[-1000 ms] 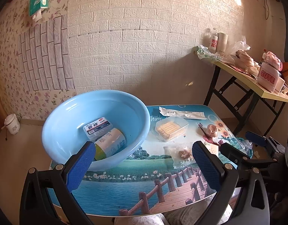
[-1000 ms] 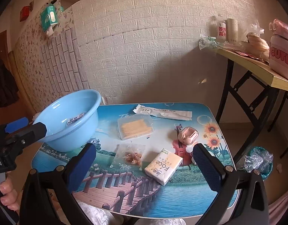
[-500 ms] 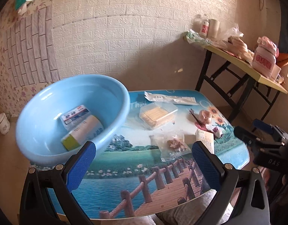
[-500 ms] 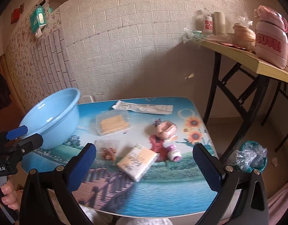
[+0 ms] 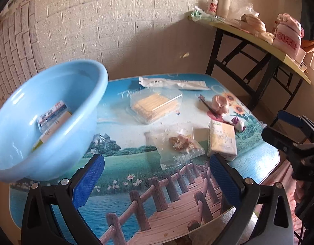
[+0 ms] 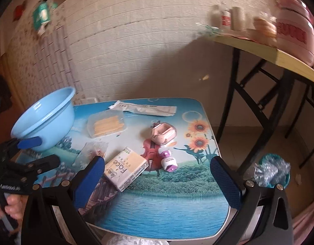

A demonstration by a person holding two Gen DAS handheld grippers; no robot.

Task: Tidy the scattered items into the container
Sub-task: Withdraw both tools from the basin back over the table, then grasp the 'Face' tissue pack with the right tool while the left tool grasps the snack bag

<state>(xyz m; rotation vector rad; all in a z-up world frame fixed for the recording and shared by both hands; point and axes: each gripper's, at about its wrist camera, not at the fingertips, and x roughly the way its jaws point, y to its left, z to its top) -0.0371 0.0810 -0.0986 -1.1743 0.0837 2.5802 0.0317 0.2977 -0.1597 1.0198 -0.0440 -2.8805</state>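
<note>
Blue-padded left tool (image 5: 157, 175) and right tool (image 6: 157, 175) gaping, low over table (image 6: 167, 204).

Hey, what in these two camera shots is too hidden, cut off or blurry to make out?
- Items in the basin: left view, the near wall covers their lower parts; right view, the wall hides them entirely.
- Clear bag: right view, the right tool finger covers its near end.
- Pink jar and wall box: right view, motion blur smears the lettering.
- Table: both views, near edge hidden behind the tools.

White embossed brick-pattern wall (image 5: 120, 20) behind the scenic-print worktop (image 5: 136, 183). Yellow-topped, black-legged folding side table (image 6: 259, 49) right of the worktop. Floral wallpaper (image 6: 24, 47) to its left.
</note>
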